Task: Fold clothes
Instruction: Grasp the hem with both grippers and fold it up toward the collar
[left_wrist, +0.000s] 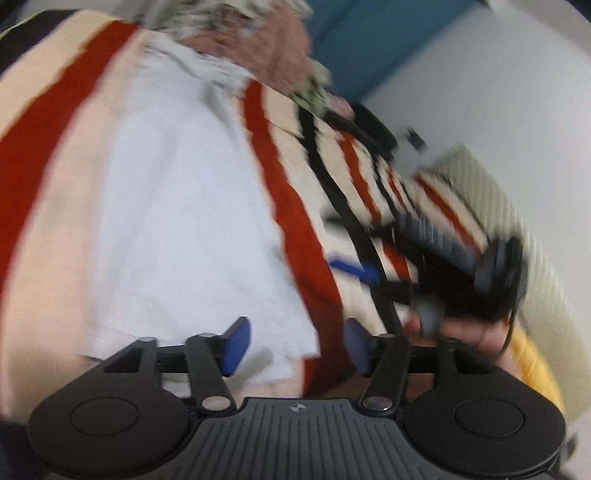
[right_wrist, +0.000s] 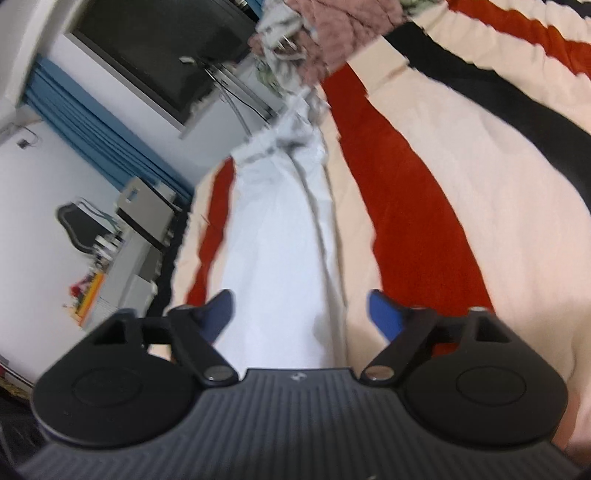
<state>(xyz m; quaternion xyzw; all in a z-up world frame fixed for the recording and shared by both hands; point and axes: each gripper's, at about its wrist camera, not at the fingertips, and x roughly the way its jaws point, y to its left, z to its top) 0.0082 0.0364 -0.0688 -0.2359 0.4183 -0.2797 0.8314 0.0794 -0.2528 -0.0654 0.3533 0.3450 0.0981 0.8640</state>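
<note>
- My left gripper (left_wrist: 295, 345): fingers spread apart, nothing clamped. The white garment (left_wrist: 177, 206) lies ahead of the tips on the striped blanket (left_wrist: 295, 229); its near hem sits between the fingers, closer to the left pad (left_wrist: 236, 345). I cannot tell whether it touches.
- My right gripper (right_wrist: 301, 317): fingers also spread, empty. The garment (right_wrist: 277, 240) runs forward as a long strip from between the tips, its folded edge nearer the right pad (right_wrist: 384, 317).
- A pile of clothes (right_wrist: 325, 40) sits at the garment's far end, well beyond the fingers.
- Left view is blurred; the other gripper and a hand (left_wrist: 469, 332) show right of my fingers.
</note>
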